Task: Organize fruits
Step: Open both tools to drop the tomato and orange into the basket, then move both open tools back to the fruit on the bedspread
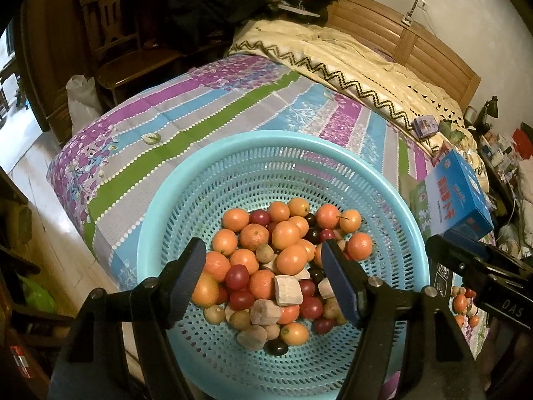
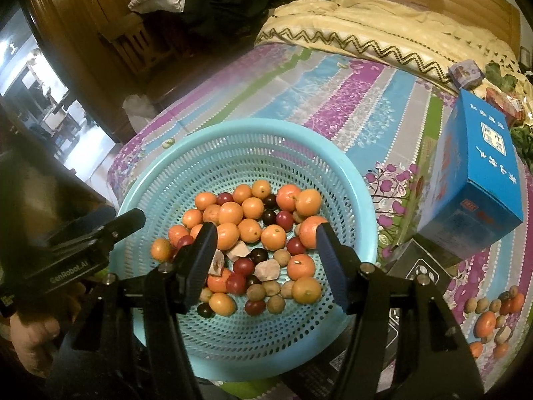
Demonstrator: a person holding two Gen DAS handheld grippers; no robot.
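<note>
A round light-blue perforated basket [image 1: 233,153] sits on the bed; it also shows in the right wrist view [image 2: 186,146]. It holds a mixed pile of orange kumquats [image 1: 291,259] [image 2: 273,236], dark red cherry tomatoes [image 1: 237,276] [image 2: 243,266], brown longans [image 1: 215,314] [image 2: 256,291] and pale cut chunks [image 1: 288,290] [image 2: 266,270]. My left gripper [image 1: 263,271] is open and empty, just above the pile. My right gripper [image 2: 265,253] is open and empty above the pile too. A smaller loose heap of fruit [image 2: 493,320] lies on the bedspread right of the basket; it also shows in the left wrist view [image 1: 464,306].
The striped purple, blue and green bedspread [image 1: 200,113] covers the bed. A blue box [image 2: 479,173] [image 1: 459,193] stands right of the basket, with a dark box [image 2: 423,263] below it. A cream blanket [image 1: 349,63] lies at the back. Wooden furniture [image 1: 110,43] stands left.
</note>
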